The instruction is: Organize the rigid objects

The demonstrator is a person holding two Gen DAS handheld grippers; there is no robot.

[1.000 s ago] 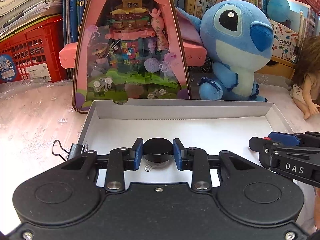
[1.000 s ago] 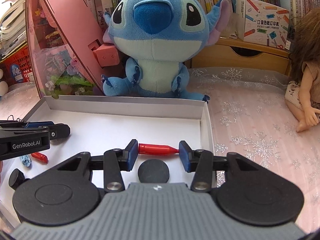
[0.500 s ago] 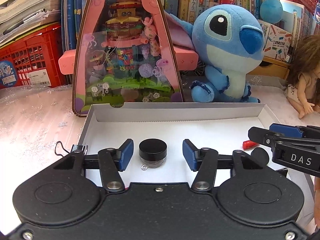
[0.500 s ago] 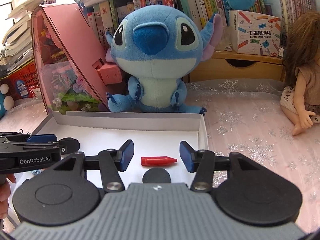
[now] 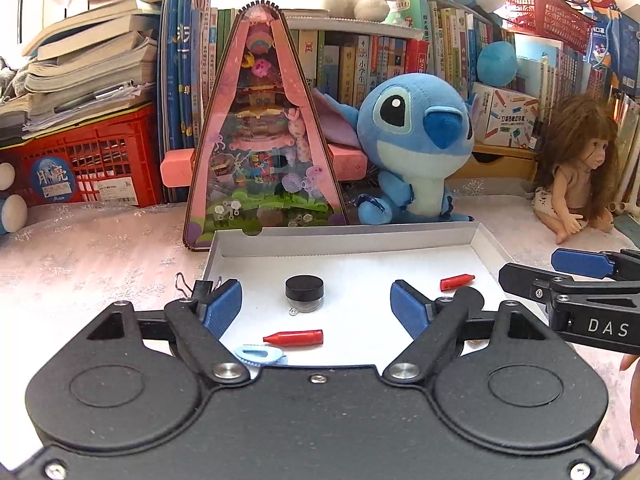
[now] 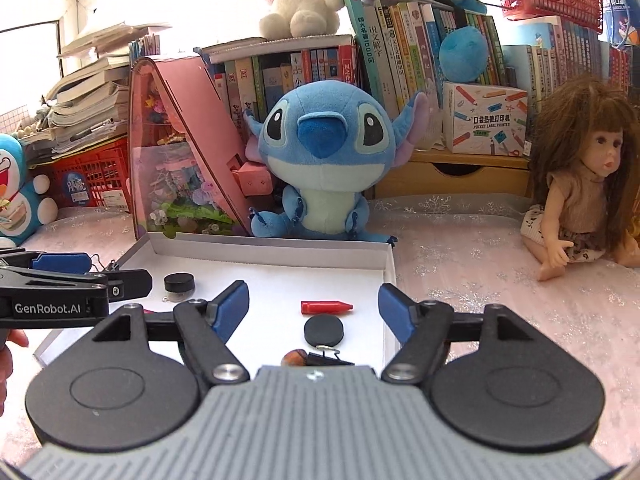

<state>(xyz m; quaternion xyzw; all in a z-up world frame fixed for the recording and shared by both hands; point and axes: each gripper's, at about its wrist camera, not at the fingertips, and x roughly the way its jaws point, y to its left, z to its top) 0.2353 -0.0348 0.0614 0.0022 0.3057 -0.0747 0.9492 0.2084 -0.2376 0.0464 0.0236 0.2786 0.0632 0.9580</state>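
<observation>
A shallow white box point(image 5: 348, 236) point(image 6: 280, 246) lies on the table. In it stand a small black-lidded jar point(image 5: 304, 293) point(image 6: 179, 285), two red pen caps point(image 5: 294, 338) point(image 5: 457, 282), the far one also in the right wrist view point(image 6: 326, 307), a black disc point(image 6: 324, 330), a light blue clip point(image 5: 260, 354) and a brown piece point(image 6: 294, 358). My left gripper point(image 5: 316, 310) is open and empty, above the box with the jar between its fingers' line. My right gripper point(image 6: 314, 310) is open and empty above the red cap and disc.
A black binder clip point(image 5: 196, 286) sits at the box's left edge. Behind the box stand a pink triangular toy case point(image 5: 264, 140), a blue plush point(image 5: 416, 148) and a red crate point(image 5: 88, 160). A doll point(image 6: 580, 184) sits at the right. Bookshelves line the back.
My left gripper let go of the black jar, opened wide and drew back and up. My right gripper also opened wider and pulled back and up from the red cap.
</observation>
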